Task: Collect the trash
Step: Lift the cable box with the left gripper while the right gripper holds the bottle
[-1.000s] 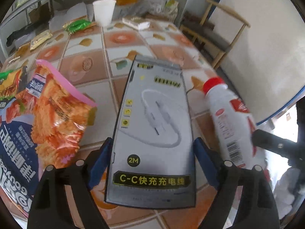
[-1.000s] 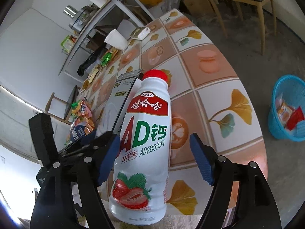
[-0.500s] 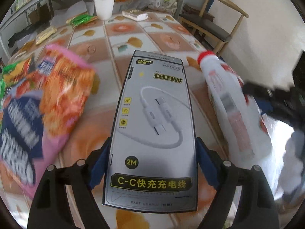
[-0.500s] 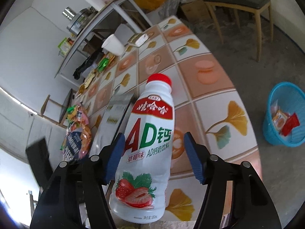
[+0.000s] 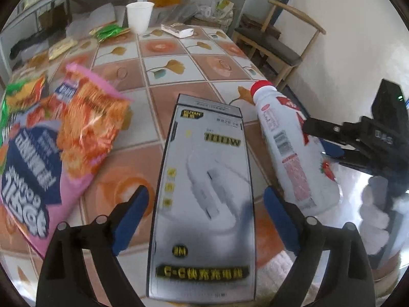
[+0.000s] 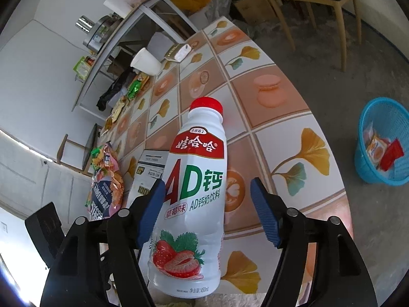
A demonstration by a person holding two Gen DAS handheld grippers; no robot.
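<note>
My left gripper (image 5: 205, 212) holds a grey charging-cable box (image 5: 204, 186) lifted above the tiled table (image 5: 179, 51); the blue pads stand a little apart from the box's sides. My right gripper (image 6: 207, 209) is around a white strawberry AD milk bottle (image 6: 194, 192) with a red cap; its left pad touches the bottle, its right pad stands off. The bottle also shows in the left wrist view (image 5: 288, 148). The box shows behind the bottle in the right wrist view (image 6: 148, 171).
A pink and orange snack bag (image 5: 51, 153) lies at the left. A white paper cup (image 5: 139, 16), green wrappers (image 5: 110, 30) and a small carton (image 5: 176, 29) sit at the far end. A blue trash basket (image 6: 383, 140) with wrappers stands on the floor. A wooden chair (image 5: 276, 43) stands beyond the table.
Both grippers have lifted and drawn back from the table with the box and the bottle. The right gripper's jaws have widened around the bottle. The snack bag has stayed on the table.
</note>
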